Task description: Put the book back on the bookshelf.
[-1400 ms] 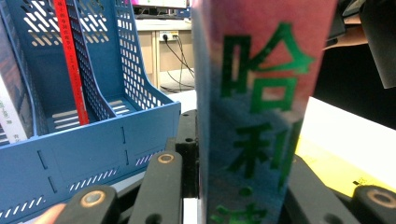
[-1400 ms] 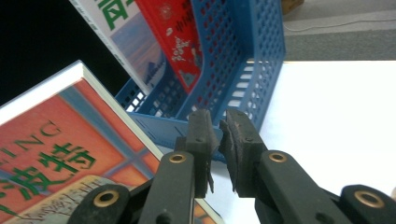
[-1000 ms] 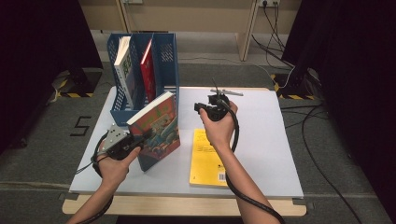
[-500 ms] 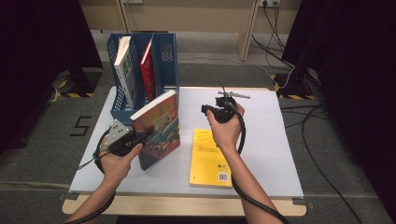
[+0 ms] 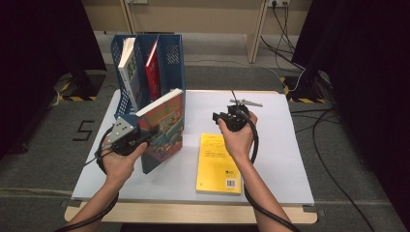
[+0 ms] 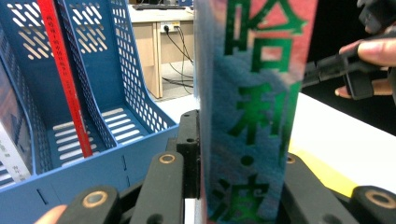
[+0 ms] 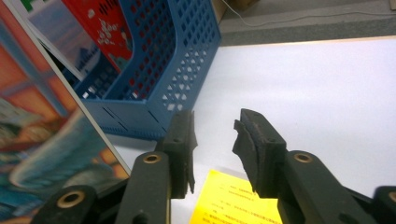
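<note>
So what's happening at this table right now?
A person is sorting books into a blue file rack. The left tongs are clamped on the spine of a colourful book, held upright on the white table just in front of the rack. The right tongs have just been opening and have nothing between them, above a yellow book lying flat. A white book and a red book already stand in the rack.

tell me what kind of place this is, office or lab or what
Probably a lab or recording room set up for a desk-tidying trial: a white table on grey carpet, black curtains at both sides, loose cables running to wall sockets, and a blue file rack holding books.
</note>
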Demonstrator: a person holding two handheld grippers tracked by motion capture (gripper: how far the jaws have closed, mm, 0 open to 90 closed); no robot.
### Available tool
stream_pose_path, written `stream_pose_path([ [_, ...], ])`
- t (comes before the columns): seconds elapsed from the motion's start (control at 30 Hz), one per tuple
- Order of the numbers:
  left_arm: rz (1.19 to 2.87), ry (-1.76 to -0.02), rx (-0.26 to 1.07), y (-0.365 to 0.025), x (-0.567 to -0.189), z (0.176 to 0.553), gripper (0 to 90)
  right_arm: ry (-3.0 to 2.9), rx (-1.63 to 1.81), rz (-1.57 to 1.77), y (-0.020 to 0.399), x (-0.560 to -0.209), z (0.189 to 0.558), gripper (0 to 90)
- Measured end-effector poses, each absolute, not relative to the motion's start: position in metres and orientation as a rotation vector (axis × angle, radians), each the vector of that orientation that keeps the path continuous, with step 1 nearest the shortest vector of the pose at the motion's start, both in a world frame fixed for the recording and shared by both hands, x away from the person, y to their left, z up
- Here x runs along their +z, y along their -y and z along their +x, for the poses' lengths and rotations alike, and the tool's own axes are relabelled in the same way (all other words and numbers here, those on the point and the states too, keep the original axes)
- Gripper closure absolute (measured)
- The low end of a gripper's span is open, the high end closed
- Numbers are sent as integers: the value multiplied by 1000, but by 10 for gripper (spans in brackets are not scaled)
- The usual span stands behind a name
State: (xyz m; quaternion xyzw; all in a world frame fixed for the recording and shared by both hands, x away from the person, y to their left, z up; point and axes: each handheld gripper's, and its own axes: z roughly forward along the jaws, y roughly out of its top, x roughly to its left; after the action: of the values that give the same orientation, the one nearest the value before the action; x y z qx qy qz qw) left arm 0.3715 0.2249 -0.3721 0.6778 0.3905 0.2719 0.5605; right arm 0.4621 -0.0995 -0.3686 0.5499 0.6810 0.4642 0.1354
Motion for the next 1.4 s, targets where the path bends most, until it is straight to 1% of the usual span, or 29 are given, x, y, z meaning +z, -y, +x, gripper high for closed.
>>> stream_pose_path([
  [0.2, 1592, -924, 632, -224, -364, 373, 743, -1995, 1318, 1606, 102, -377, 461, 632],
  [0.9, 1574, -923, 636, -226, -344, 379, 743, -1997, 1268, 1616, 112, -392, 454, 622],
  [1.4, 1550, -918, 650, -228, -330, 382, 743, -1995, 1261, 1624, 115, -396, 450, 623],
])
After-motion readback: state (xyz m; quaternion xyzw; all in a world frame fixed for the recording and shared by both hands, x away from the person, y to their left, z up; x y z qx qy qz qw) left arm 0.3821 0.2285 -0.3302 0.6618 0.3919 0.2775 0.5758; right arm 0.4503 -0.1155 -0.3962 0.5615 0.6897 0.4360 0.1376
